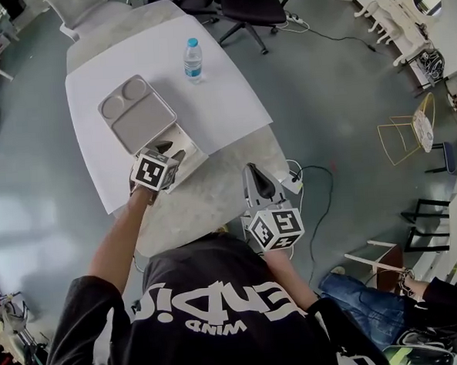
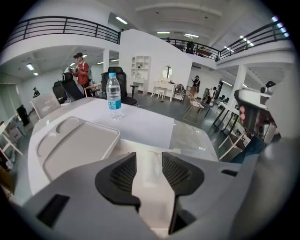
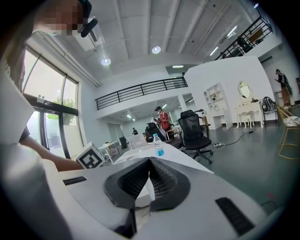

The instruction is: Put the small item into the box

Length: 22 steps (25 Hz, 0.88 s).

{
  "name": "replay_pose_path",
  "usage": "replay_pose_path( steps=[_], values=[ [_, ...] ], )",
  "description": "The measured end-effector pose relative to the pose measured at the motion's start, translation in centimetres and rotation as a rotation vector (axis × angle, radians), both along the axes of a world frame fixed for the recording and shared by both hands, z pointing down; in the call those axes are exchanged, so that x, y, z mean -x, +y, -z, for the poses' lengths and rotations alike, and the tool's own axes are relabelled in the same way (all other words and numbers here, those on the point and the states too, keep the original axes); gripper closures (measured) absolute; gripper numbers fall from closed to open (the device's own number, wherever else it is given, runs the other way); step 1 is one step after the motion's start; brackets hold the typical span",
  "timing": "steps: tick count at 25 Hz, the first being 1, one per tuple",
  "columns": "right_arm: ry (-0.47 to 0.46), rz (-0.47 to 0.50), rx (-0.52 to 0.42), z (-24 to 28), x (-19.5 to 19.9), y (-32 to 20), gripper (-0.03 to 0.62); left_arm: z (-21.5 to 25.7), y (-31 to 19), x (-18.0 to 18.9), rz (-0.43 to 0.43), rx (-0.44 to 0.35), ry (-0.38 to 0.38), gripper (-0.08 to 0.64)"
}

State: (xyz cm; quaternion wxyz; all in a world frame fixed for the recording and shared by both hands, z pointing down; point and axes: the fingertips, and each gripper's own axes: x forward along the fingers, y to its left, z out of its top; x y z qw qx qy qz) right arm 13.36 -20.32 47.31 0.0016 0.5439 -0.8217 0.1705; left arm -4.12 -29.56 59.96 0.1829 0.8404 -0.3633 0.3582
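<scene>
Okay, I'm looking at the left gripper (image 1: 172,152) hanging right over the box (image 1: 189,140), w/ its jaws standing spread wide and nothing pinched btwn them. Thru the left gripper view I'm making out a pale, see-thru packet, prob. the small item (image 2: 151,169), lying on the box floor directly below the gap. It's apart from both pads as far as I'm able to tell, but it's faint, so I'm not betting on it. The right gripper (image 3: 149,161) is hovering off to the side above the bare table (image 1: 228,178), jaws pressed together on nothing, so nothing's steadying the box. What I'm worrying about: the jaw tips are sitting low and close to the box walls, so lifting out at an angle is risking a snag on the rim, dragging or tipping the box and spilling the item. A light packet is also liable to be clinging to a pad and riding back out, esp. if the jaws are closing early. The grey tray (image 1: 140,123) is lying just beside the box, poss. touching it, so any shove on the box is going to be nudging that too. The water bottle (image 1: 193,60) is standing well apart, so I'm not counting it as a hazard.
</scene>
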Motion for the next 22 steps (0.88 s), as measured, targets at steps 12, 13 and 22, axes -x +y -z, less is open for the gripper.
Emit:
replay_pose_path(
  steps=[12, 13, 22],
  values=[
    [0.022, 0.026, -0.027, 1.0, 0.5, 1.0, 0.574, 10.8, 3.8, 0.1, 0.025, -0.171, 0.225, 0.390],
    [0.024, 0.028, -0.029, 1.1, 0.5, 1.1, 0.574, 11.5, 4.2, 0.2, 0.026, -0.185, 0.237, 0.390],
    [0.068, 0.020, -0.052, 1.6, 0.2, 2.0, 0.574, 15.4, 8.5, 1.7, 0.098, -0.315, 0.349, 0.429]
  ],
)
